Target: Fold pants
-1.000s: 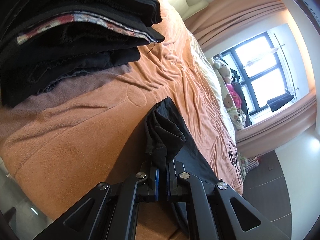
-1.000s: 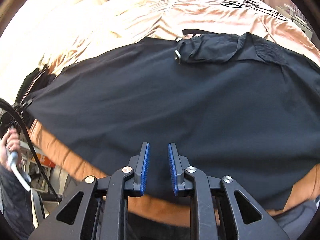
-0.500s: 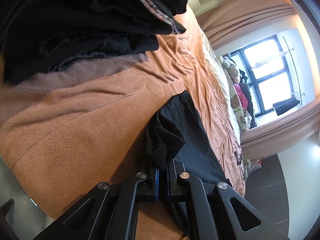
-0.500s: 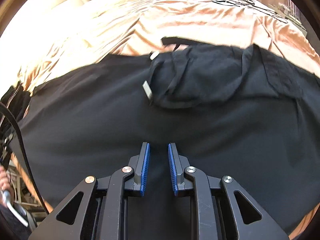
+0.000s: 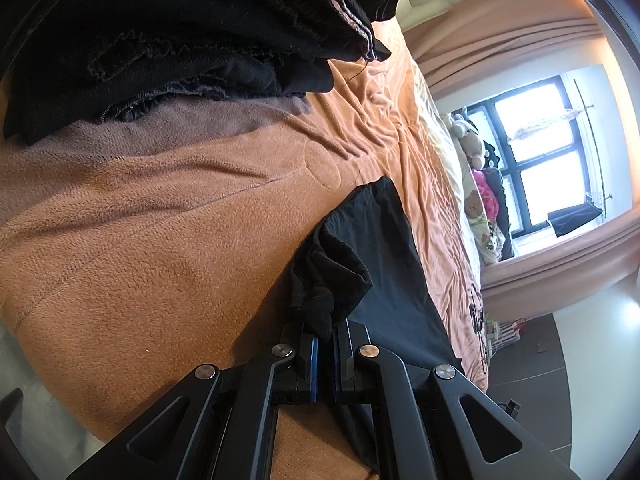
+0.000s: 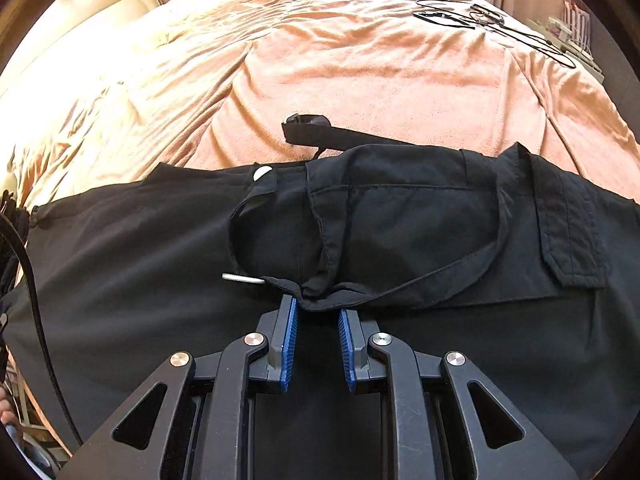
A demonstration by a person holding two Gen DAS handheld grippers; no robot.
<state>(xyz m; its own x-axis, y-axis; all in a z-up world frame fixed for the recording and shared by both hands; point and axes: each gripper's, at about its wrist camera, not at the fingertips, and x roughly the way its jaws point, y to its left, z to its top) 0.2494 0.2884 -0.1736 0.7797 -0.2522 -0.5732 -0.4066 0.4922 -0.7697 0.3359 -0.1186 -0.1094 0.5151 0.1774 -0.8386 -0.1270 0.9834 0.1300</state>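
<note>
Black pants (image 6: 400, 232) lie spread across an orange blanket (image 6: 360, 64) on a bed, waistband and a flapped pocket (image 6: 568, 224) folded over toward me. My right gripper (image 6: 318, 320) is open just above the pants, its blue pads either side of the folded waistband edge, holding nothing. In the left wrist view my left gripper (image 5: 323, 338) is shut on a bunched end of the pants (image 5: 328, 280), held just above the blanket (image 5: 160, 240).
A stack of folded dark clothes (image 5: 180, 32) sits on the blanket ahead left of the left gripper. Black cables (image 6: 480, 20) lie at the bed's far right. Stuffed toys (image 5: 480, 184) and a window (image 5: 548, 152) are beyond the bed.
The right gripper has moved forward over the pants up to the folded waistband. The left gripper has moved closer to the clothes stack, still holding the bunched fabric.
</note>
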